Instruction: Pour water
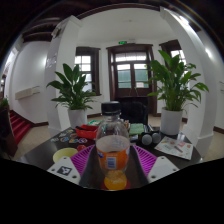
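Between the gripper's two fingers stands a capped plastic bottle holding orange liquid, upright, the purple pads hard against its sides, so it looks clamped. It sits over the round dark table, with a red bowl just beyond. By my reckoning pouring has not begun: no tilt yet, cap on.
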### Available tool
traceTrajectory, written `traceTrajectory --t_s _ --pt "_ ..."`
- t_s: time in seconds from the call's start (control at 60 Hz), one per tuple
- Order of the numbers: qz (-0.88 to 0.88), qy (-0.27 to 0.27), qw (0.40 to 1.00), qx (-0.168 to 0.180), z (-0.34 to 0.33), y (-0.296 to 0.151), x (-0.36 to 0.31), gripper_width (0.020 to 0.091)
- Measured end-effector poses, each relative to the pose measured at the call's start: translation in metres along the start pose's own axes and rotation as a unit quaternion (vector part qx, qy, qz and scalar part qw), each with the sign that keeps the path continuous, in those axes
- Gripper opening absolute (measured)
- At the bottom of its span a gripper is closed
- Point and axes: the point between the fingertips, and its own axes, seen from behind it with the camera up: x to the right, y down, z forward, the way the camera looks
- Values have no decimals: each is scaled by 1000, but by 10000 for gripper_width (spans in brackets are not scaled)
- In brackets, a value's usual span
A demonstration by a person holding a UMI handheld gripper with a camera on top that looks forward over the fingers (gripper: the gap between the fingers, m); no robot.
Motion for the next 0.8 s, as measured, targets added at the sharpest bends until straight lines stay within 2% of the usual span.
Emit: traceTrajectory --t_s 0.017,0.033,0.05,0.083,0.183,0.467,0.8 --pt "-1 1 1000 1 -4 -2 1 804" --pt "-1 5 1000 2 -7 -2 0 839" --pt "-1 8 1000 3 -11 -4 1 817" --pt "0 16 1000 5 -20 -4 2 840" --pt "6 48 999 0 -53 3 6 822" --pt "2 142 990 -20 -128 31 3 833" --pt "10 156 988 -8 -165 3 -18 837"
